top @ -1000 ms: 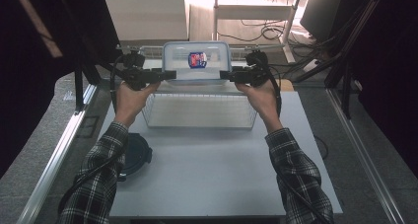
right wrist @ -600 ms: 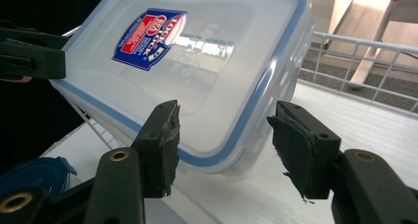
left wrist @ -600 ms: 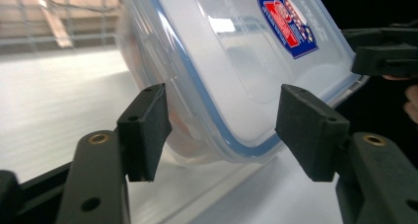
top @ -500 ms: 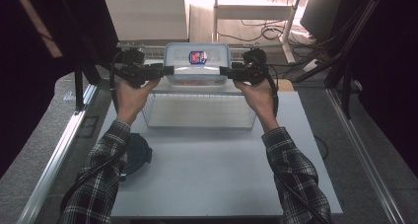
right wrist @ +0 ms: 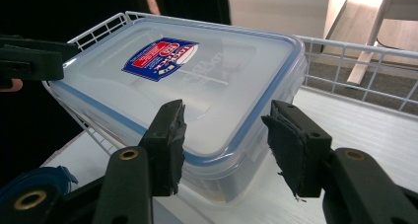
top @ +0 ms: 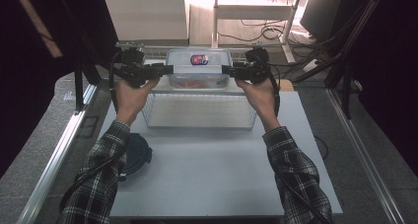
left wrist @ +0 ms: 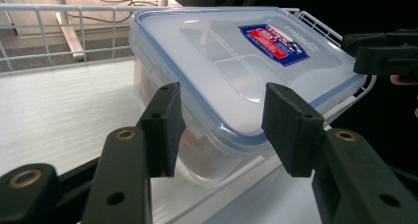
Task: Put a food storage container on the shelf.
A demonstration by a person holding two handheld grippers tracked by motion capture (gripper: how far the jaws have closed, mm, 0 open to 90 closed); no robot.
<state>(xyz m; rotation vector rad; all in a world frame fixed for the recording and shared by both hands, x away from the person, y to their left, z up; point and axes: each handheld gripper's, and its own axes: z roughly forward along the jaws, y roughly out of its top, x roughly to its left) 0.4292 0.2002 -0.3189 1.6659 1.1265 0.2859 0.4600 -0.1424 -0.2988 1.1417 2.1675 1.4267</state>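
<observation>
A clear rectangular plastic box point(left wrist: 236, 71) with rounded corners is straddled, ungripped, by the just-closing left gripper point(left wrist: 219, 128) and right gripper point(right wrist: 224, 145).

Warm light is falling on a pale wooden floor point(top: 276, 31) at the far side; black cables point(top: 256, 34) are lying there; dark curtains point(top: 44, 46) are hanging left and right.
</observation>
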